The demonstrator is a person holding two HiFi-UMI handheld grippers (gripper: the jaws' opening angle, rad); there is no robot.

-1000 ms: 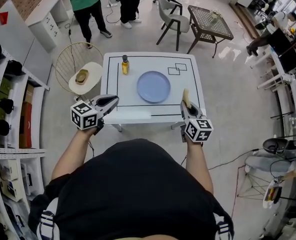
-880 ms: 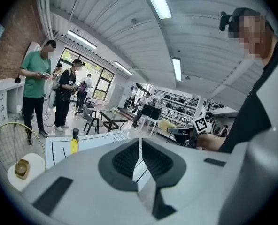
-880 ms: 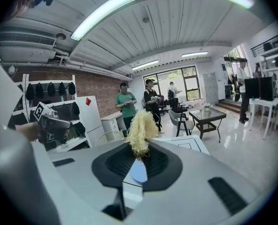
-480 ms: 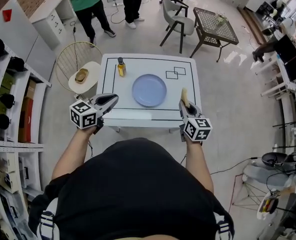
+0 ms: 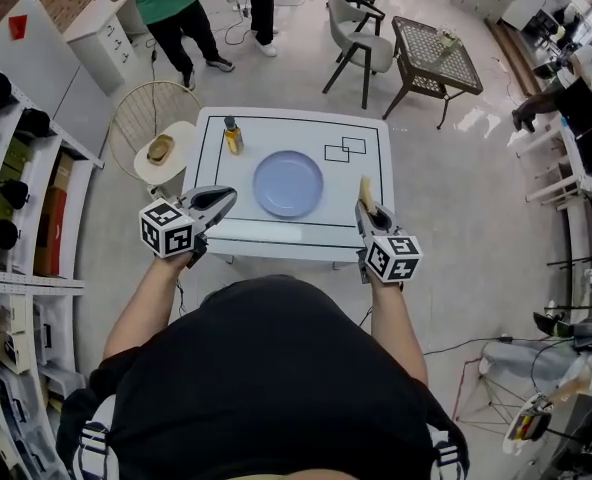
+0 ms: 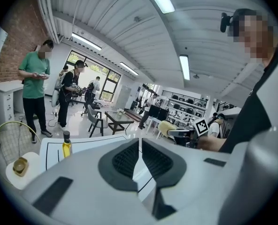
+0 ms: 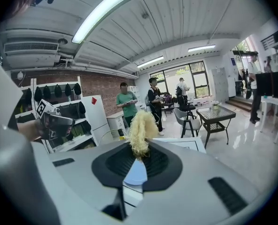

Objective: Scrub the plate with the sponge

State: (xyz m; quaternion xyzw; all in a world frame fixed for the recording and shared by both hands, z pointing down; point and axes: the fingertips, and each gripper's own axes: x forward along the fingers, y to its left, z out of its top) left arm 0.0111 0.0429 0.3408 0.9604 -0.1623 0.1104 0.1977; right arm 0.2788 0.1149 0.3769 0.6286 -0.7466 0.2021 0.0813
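A pale blue plate (image 5: pixel 288 184) lies in the middle of the white table (image 5: pixel 376 178). My right gripper (image 5: pixel 366 206) hovers over the table's near right corner, shut on a yellow sponge (image 5: pixel 367 194) that sticks up between its jaws; the sponge (image 7: pixel 140 131) fills the right gripper view above the plate (image 7: pixel 136 174). My left gripper (image 5: pixel 226 199) hangs at the table's near left edge with its jaws closed on nothing; its own view shows the two pads (image 6: pixel 126 159) almost touching.
A small bottle of yellow liquid (image 5: pixel 233 137) stands at the table's far left. A wire-frame stool with a hat (image 5: pixel 160 149) stands left of the table. A chair (image 5: pixel 361 43) and a mesh table (image 5: pixel 436 53) stand behind. People stand at the far left.
The table, plate and bottle have slid left and away in the head view as the head turned. Both grippers keep their places and their holds.
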